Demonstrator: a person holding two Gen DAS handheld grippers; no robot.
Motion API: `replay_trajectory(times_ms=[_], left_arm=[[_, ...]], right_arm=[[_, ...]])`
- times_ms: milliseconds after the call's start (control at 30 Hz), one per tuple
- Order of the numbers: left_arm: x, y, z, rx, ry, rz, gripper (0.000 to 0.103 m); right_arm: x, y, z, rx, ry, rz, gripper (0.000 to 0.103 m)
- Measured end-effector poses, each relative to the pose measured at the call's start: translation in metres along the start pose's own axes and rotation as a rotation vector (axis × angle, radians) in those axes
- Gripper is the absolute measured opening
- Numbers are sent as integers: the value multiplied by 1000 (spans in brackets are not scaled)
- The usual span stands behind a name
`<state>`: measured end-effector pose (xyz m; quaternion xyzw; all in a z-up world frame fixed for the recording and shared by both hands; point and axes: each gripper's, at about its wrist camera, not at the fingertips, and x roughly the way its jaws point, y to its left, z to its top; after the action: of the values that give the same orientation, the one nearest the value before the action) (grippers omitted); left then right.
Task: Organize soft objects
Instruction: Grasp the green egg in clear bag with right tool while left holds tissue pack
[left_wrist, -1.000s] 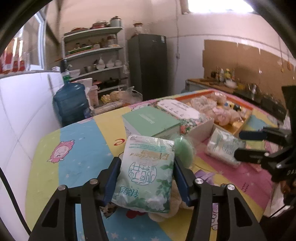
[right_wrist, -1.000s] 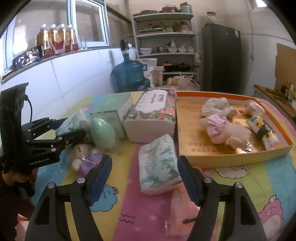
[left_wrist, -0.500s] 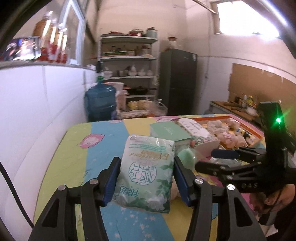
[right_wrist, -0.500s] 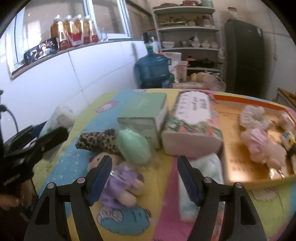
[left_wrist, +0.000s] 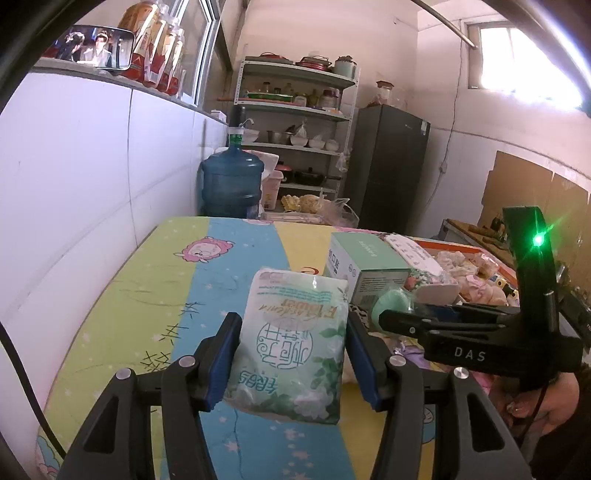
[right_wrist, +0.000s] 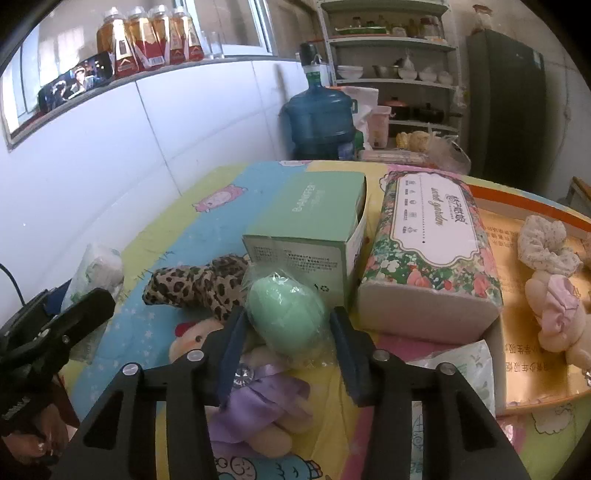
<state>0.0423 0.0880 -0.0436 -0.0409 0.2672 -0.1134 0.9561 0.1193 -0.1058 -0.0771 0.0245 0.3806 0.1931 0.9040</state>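
Note:
My left gripper is shut on a white and green tissue pack and holds it above the table's left part. My right gripper has its jaws around a green egg-shaped sponge in clear wrap, which lies on a doll in a purple dress. The jaws are narrowed to the sponge's sides. A leopard-print cloth lies just behind the doll. The orange tray at the right holds a pink plush toy and a scrunchie.
A green box and a floral tissue pack stand behind the sponge. Another small tissue pack lies by the tray's front corner. A white tiled wall runs along the left. A water bottle stands beyond the table.
My right gripper has moved left from the small tissue pack to the green sponge and narrowed around it. My left gripper has swung left and up with its tissue pack.

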Motion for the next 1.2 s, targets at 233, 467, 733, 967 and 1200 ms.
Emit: replay_trajectory(times_ms=[233, 467, 733, 967, 1200], left_arm=[[-1, -1, -2, -5, 1, 5, 57], [-7, -6, -3, -6, -6, 7, 56], [-19, -25, -3, 9, -27, -8, 57], [-25, -50, -2, 31, -32, -34, 57], [-23, -76, 5, 39, -41, -58, 57]], right_arm=[[-7, 2, -1, -5, -21, -5, 42], [-28, 3, -1, 2, -68, -5, 42], [-61, -3, -3, 13, -126, -11, 42], [-86, -14, -7, 26, -168, -25, 42], [-111, -33, -13, 57, -208, -43, 42]])
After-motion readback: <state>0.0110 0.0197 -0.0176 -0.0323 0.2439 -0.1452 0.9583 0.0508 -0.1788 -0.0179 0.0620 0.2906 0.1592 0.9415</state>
